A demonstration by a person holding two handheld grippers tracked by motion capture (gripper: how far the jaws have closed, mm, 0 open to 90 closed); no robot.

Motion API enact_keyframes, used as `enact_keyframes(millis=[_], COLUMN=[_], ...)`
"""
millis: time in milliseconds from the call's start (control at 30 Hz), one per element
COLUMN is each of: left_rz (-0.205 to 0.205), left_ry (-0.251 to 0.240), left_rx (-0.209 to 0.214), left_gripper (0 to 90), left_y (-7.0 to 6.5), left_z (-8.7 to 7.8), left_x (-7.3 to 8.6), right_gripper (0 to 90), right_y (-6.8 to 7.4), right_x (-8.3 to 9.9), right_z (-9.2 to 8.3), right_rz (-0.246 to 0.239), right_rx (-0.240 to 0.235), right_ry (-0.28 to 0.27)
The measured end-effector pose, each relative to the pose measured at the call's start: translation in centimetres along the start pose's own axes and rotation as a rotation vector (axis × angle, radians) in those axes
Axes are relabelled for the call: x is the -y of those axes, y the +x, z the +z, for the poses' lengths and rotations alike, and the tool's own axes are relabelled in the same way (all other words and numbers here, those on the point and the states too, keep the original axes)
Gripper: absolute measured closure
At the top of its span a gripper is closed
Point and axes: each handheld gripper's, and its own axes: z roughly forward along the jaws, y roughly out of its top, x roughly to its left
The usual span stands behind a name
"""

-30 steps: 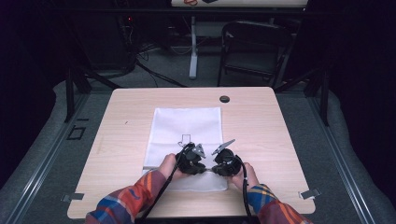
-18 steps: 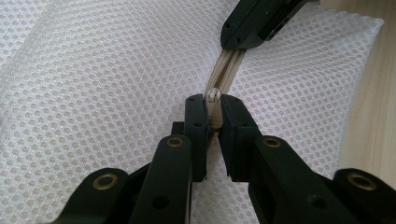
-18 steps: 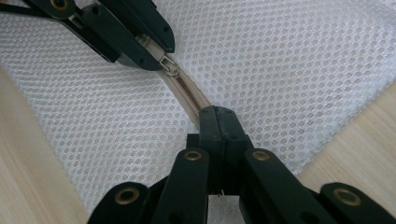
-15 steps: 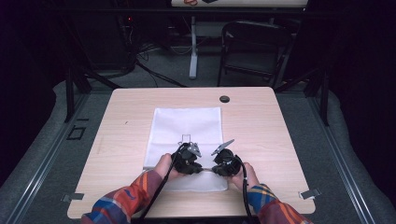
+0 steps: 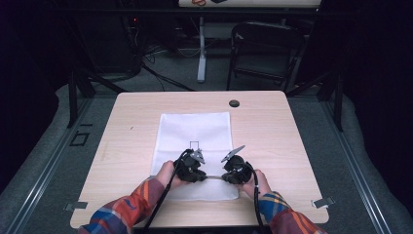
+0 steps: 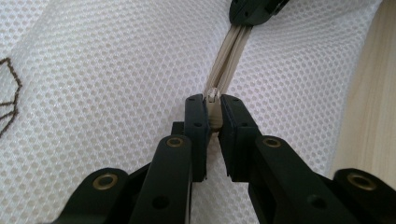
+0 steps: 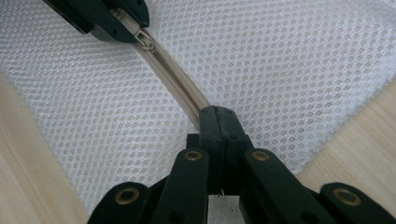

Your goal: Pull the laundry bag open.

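Item: zipper (image 7: 175, 84) on mesh bag (image 5: 195, 131), running straight between my grippers. Left gripper (image 6: 213, 109) clamps the pull; right gripper (image 7: 219, 116) clenched on tape end.

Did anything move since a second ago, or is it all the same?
Almost nothing changed. The left tool only shifted a tiny bit along the zipper and is still pinched on the zipper pull. The right tool stayed where it was, clamped on the zipper's end. The white mesh bag lies in the same spot on the wooden table.
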Motion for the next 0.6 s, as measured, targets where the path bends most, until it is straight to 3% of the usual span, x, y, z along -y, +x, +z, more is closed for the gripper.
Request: enact_keyframes(millis=[500, 600], left_rz=[-0.018, -0.002], left_ry=[0.0, 0.009], left_rx=[-0.004, -0.019], left_gripper=[81.6, 81.6], left_y=[0.0, -0.11], left_z=[-0.75, -0.78], left_x=[0.97, 0.95], right_gripper=[90.0, 90.0], right_y=[0.07, 0.11], right_x=[-0.01, -0.03], right_z=[0.07, 0.07], right_rz=[0.0, -0.002], right_rx=[0.0, 0.002], right_ry=[-0.008, -0.006])
